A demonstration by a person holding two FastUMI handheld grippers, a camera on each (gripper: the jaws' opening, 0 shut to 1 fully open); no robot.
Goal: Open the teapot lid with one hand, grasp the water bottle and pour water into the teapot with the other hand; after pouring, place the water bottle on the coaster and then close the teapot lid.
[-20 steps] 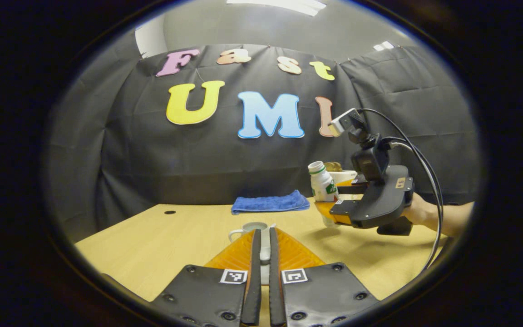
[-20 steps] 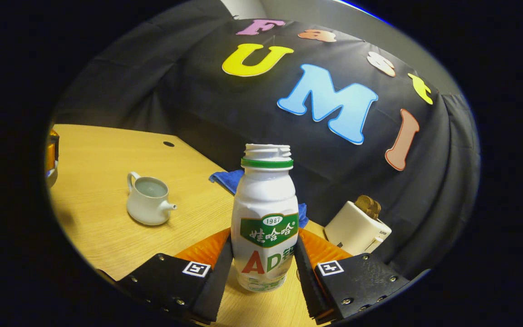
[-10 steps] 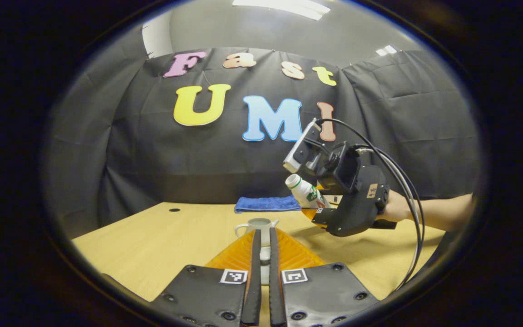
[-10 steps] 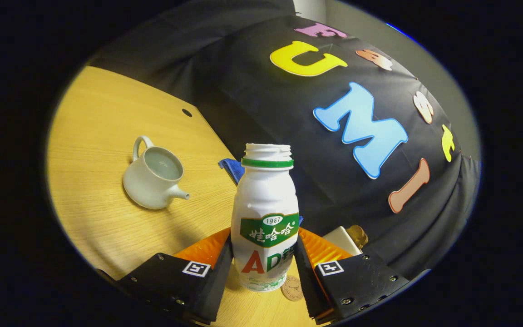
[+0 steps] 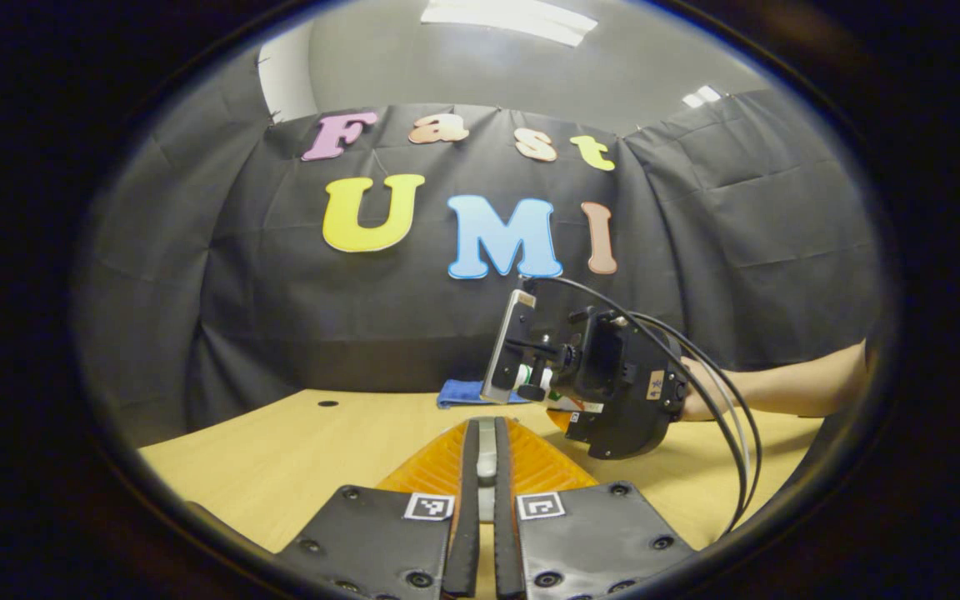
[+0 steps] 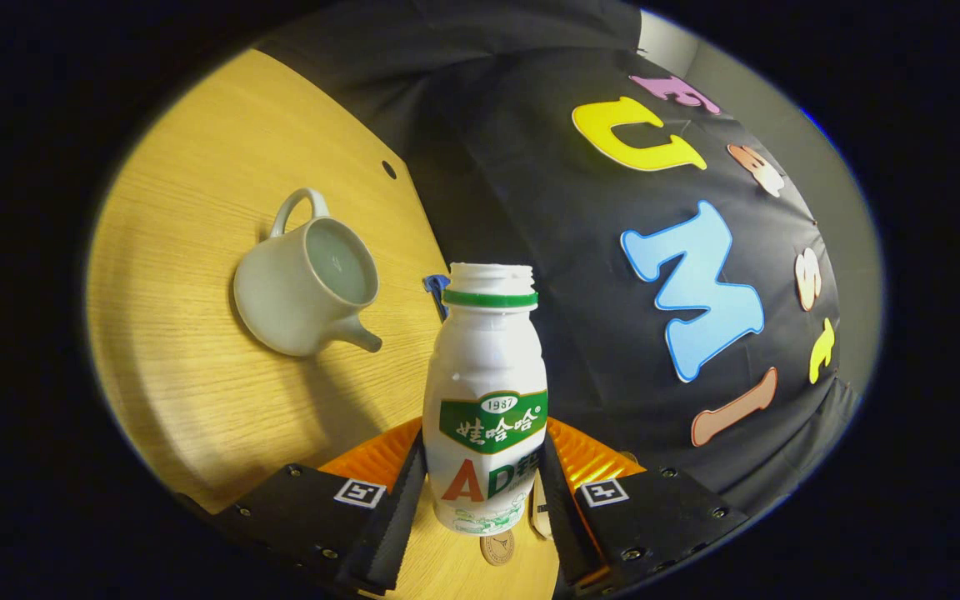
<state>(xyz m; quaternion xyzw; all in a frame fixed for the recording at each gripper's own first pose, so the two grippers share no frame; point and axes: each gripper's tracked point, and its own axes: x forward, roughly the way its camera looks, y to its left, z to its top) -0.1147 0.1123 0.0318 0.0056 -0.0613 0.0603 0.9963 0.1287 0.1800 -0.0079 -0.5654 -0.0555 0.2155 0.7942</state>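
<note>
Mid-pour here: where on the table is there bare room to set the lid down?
Bare wood lies on the handle side of the teapot, out to the table edge, and between teapot and table hole. In the left gripper view, the table's left half is bare. It is crowded around the right claw holding the bottle, with the coaster beneath and the blue cloth behind.

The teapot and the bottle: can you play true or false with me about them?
1. The teapot has its lid on. False: it is open, and you can see inside.
2. The right gripper holds the water bottle. True.
3. The bottle has a cap on. False: its mouth is open.
4. The teapot stands on the wooden table. True.
5. The left gripper is wide open. False: its fingers are nearly together on a small pale thing, probably the teapot lid.
</note>
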